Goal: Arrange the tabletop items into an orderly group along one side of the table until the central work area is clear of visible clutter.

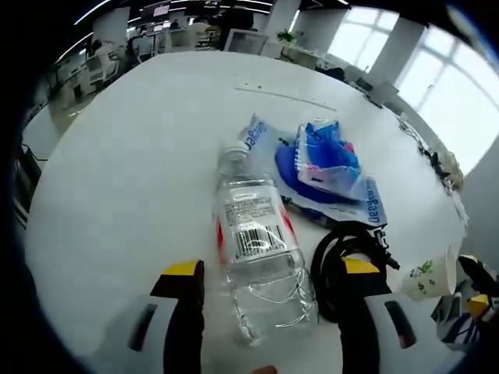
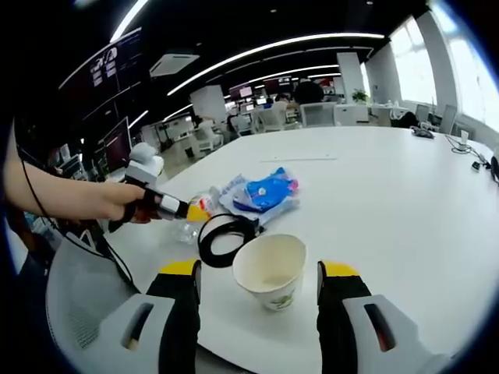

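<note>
Clear plastic bottle (image 1: 261, 249) lies between your left gripper (image 1: 269, 273) jaws — spread, its barcode label unreadable. Your right gripper (image 2: 257, 273) jaws — spread too — flank the paper cup (image 2: 270, 270) on the white tabletop (image 2: 405, 202).

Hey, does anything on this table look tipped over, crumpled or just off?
Yes. The clear plastic bottle lies on its side, dented, between the open left tongs. Beyond it the blue and white packets sit in a crumpled heap, beside a loose coil of black cable. The paper cup stands upright.
</note>
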Demonstrator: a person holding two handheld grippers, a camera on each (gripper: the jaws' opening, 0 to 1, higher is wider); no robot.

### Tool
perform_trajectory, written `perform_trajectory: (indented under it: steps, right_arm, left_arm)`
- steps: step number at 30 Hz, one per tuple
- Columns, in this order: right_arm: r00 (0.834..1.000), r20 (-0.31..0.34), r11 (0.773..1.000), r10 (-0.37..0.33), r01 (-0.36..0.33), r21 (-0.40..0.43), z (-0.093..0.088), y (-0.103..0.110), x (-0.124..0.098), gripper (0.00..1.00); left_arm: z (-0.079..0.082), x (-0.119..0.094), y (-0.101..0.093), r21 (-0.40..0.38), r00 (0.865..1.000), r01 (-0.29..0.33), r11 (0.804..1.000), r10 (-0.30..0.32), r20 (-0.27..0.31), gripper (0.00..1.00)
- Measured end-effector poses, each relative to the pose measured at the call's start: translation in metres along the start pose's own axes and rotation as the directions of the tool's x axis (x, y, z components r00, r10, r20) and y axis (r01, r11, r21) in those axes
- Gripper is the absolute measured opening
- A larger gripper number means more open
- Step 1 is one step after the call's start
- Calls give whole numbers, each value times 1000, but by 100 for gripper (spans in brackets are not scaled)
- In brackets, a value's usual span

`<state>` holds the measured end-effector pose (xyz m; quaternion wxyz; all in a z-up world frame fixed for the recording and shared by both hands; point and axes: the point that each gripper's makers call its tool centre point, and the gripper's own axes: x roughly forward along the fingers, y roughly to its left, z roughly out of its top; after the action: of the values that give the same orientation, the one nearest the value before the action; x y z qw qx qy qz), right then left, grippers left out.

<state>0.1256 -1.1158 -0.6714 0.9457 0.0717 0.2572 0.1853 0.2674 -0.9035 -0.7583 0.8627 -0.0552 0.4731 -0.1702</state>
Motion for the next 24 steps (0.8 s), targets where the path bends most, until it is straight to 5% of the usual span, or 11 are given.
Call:
perform_trajectory:
  steps: [7, 11, 20, 24]
  right_arm:
    - [1000, -12, 1000, 23, -23, -4, -4, 10, 4, 57]
    - [999, -11, 999, 32, -32, -6, -2, 11, 6, 57]
    - [999, -10, 999, 48, -48, -16, 3, 12, 9, 56]
    - [998, -11, 998, 62, -62, -21, 7, 15, 15, 56]
  left_arm:
    - [3, 2, 4, 31, 999, -43, 999, 43, 21, 62]
    - [0, 3, 3, 59, 999, -33, 998, 34, -8, 48]
    - [5, -4, 5, -127, 995, 13, 992, 0, 100, 44]
    - [5, -6, 6, -175, 994, 46, 984, -28, 106, 43]
